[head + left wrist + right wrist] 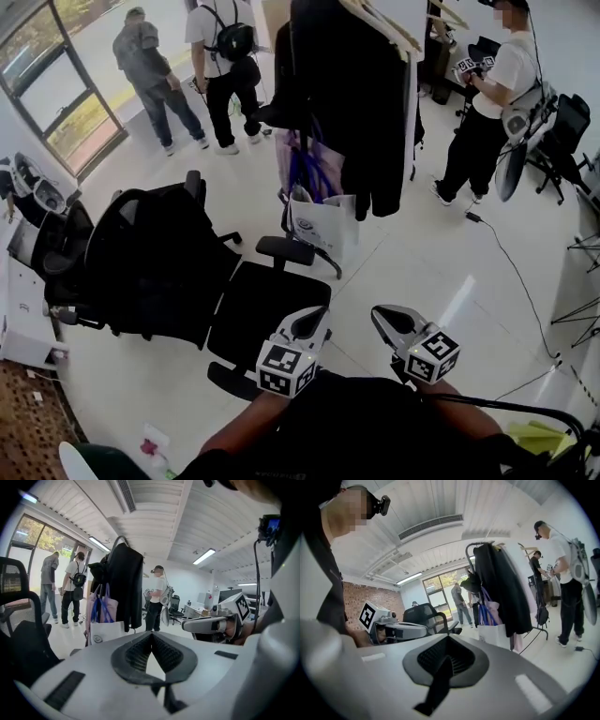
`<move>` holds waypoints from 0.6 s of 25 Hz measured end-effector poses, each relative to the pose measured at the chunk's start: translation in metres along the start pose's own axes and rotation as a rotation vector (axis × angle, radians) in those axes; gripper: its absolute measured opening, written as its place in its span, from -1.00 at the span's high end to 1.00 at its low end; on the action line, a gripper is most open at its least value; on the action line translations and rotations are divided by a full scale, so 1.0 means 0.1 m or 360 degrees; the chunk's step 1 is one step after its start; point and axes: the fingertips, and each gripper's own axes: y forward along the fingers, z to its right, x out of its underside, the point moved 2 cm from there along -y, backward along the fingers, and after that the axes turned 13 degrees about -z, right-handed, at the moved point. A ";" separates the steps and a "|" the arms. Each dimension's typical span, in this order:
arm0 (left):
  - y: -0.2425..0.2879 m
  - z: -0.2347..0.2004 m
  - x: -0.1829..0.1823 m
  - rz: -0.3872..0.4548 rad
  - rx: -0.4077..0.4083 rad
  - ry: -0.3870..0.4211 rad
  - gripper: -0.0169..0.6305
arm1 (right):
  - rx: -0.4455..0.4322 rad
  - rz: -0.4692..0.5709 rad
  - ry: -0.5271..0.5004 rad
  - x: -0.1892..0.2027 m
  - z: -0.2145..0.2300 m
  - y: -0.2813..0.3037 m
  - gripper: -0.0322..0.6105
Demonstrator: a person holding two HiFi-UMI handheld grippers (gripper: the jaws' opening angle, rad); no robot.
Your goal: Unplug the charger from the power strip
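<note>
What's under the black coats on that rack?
A white paper bag stands on the floor under the black coats, with purple and blue tote bags hanging above it. The coats and bags hide most of the metal rack itself.

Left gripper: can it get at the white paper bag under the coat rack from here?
Probably not yet. The left gripper is on the near side of the black office chair, which sits between it and the white paper bag; a step round the chair looks needed.
</note>
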 end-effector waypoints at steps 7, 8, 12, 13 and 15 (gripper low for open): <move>0.51 1.09 -0.20 0.0005 0.0120 0.0117 0.93 | 0.0144 0.0100 0.0069 0.32 0.45 -1.12 0.89; 0.56 1.20 -0.21 0.0004 0.0126 0.0128 0.93 | 0.0162 0.0111 0.0070 0.35 0.50 -1.25 0.89; 0.75 1.60 -0.25 0.0007 0.0145 0.0143 0.93 | 0.0240 0.0143 0.0088 0.52 0.69 -1.79 0.89; 0.80 1.70 -0.26 0.0006 0.0154 0.0149 0.93 | 0.0262 0.0151 0.0101 0.57 0.73 -1.91 0.89; 0.91 1.90 -0.27 0.0003 0.0179 0.0170 0.93 | 0.0308 0.0168 0.0131 0.68 0.83 -2.14 0.89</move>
